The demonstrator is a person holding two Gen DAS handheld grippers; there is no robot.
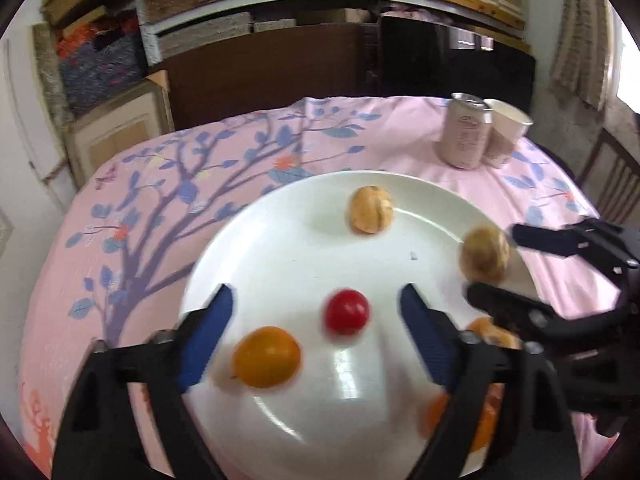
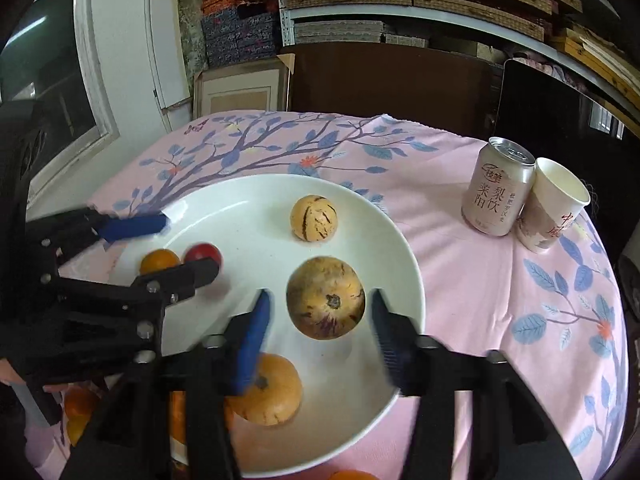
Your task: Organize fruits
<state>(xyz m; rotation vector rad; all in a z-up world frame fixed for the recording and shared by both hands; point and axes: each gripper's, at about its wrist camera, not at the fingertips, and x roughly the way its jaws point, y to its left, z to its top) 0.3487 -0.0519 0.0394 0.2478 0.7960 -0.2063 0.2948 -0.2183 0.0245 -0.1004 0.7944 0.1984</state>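
Both grippers spread over the fruit plate

Left gripper point(image 1: 316, 308) stands apart around a red cherry tomato point(image 1: 346, 311); right gripper point(image 2: 320, 316) stands apart around a striped pepino melon point(image 2: 325, 298). Both fruits lie on the white plate point(image 1: 280, 236), the tomato nearer and left, an orange tomato point(image 1: 266, 357) beside it.

Drink can point(image 2: 497, 188) touching paper cup point(image 2: 554, 205), floral tablecloth point(image 2: 500, 280)

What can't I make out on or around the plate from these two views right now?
- Orange fruit, left wrist view: mostly behind the left gripper's right finger; count unclear.
- Orange fruits off the plate, right wrist view: hidden by the left gripper body.
- Red fruit, right wrist view: lower part covered by a finger.
- Small speck: too small to identify.
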